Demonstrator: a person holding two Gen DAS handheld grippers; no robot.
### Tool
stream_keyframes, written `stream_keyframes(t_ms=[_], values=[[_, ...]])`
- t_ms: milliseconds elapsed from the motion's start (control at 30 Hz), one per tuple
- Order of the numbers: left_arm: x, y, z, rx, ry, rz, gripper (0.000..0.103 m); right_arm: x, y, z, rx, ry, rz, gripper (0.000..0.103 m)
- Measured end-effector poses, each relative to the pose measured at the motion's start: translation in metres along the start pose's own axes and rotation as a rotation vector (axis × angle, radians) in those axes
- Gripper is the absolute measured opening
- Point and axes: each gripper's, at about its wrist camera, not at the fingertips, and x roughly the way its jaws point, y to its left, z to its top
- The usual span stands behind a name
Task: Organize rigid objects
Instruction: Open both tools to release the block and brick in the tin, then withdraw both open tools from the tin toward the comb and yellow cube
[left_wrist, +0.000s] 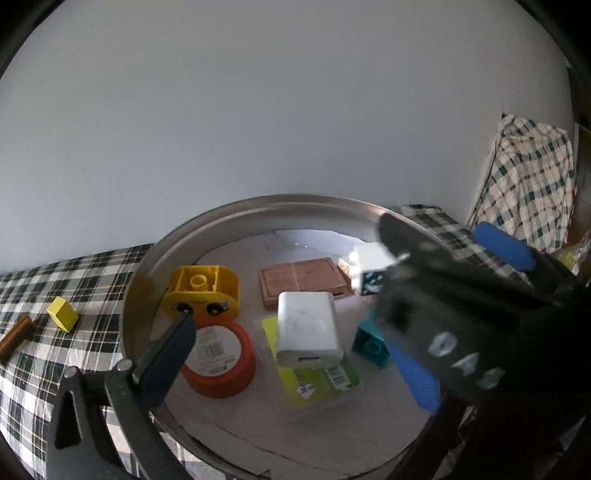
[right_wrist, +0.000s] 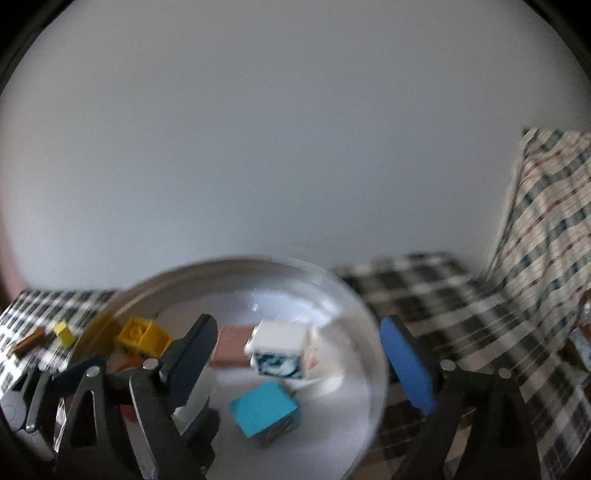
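Fingers of the right gripper (right_wrist: 295, 369) stand spread wide over the metal tray (left_wrist: 258, 206), with nothing between them — a white cube with a dark printed face (right_wrist: 279, 349) and a teal block (right_wrist: 264, 408) lie in the tray below the gap, and motion blur hides whether either is touched. The left gripper (left_wrist: 295, 354) is likewise released: one dark finger (left_wrist: 166, 354) reaches over the tray's near rim beside the orange tape roll (left_wrist: 221, 360); its other finger is hidden behind the right gripper's body, which crosses the left wrist view.

Inside the tray, sorted items sit close together, probably to keep the cloth free:
- yellow toy piece with painted eyes (left_wrist: 203, 291), at the tray's left wall;
- white charger (left_wrist: 308, 332), resting on a green packet (left_wrist: 314, 376) at the tray's centre;
- brown flat slab (left_wrist: 303, 280), toward the tray's far side.

Outside the tray, on the checked tablecloth (left_wrist: 66, 273) to its left, a small yellow block (left_wrist: 63, 314) and a brown stick (left_wrist: 14, 338) remain — judged the next items to collect.
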Motion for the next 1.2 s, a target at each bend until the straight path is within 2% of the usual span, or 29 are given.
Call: stream_keyframes(t_ms=[200,300,400,500,567,700,933,1100,1200], values=[[-0.01,0.02,-0.001,-0.084,-0.06,0.007,0.102,-0.019,-0.008,0.002,0.066,-0.112,-0.036,0.095],[-0.012,0.024,-0.001,-0.11,-0.071,0.004,0.102,-0.019,-0.008,0.003,0.077,-0.115,-0.033,0.096],[-0.017,0.025,-0.003,-0.106,-0.094,0.032,0.102,-0.017,-0.008,0.003,0.071,-0.108,-0.035,0.096],[-0.03,0.032,-0.001,-0.088,-0.158,0.083,0.102,-0.027,-0.006,0.002,0.065,-0.16,-0.05,0.096],[-0.039,0.041,0.001,-0.099,-0.203,0.12,0.102,-0.04,-0.008,0.003,0.077,-0.242,-0.094,0.096],[-0.05,0.071,-0.001,-0.148,-0.228,0.192,0.102,-0.054,-0.021,0.002,0.133,-0.337,-0.165,0.1],[-0.062,0.114,-0.012,-0.231,-0.255,0.345,0.102,-0.061,-0.04,-0.002,0.248,-0.393,-0.181,0.1],[-0.061,0.123,-0.019,-0.219,-0.241,0.377,0.102,-0.071,-0.039,-0.009,0.28,-0.455,-0.194,0.1],[-0.061,0.122,-0.022,-0.19,-0.236,0.38,0.102,-0.072,-0.032,-0.011,0.251,-0.444,-0.202,0.1]])
